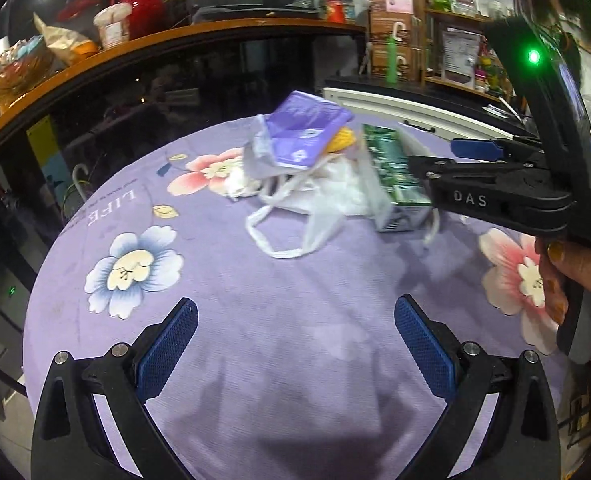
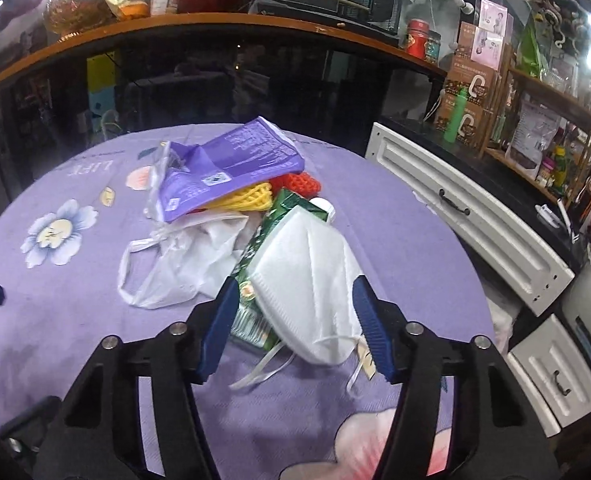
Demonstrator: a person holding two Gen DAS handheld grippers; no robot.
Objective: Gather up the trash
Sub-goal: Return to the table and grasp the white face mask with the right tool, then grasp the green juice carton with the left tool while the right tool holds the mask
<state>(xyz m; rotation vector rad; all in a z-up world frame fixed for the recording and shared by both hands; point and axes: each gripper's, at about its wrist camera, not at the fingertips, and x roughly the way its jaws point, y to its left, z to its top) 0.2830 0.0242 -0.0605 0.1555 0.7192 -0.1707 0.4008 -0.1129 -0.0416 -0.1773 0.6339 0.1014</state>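
Observation:
A pile of trash lies on the round table's purple floral cloth (image 1: 295, 360): a purple packet (image 2: 231, 160), yellow foam net (image 2: 255, 196), red foam net (image 2: 303, 182), white plastic bag (image 2: 183, 264), green carton (image 2: 251, 264) and a white face mask (image 2: 307, 276) on the carton. My right gripper (image 2: 295, 280) straddles mask and carton; its left pad lies against the carton and its right pad against the mask's edge. In the left wrist view the right gripper (image 1: 431, 154) meets the green carton (image 1: 391, 168) from the right. My left gripper (image 1: 295, 304) is open over bare cloth, short of the pile.
A white cabinet with drawers (image 2: 475, 216) stands close to the table's right side. Behind the table runs a dark glass counter with a wooden top (image 2: 215, 24) carrying a red vase, jars and bags. A person's hand (image 1: 575, 280) holds the right gripper's handle.

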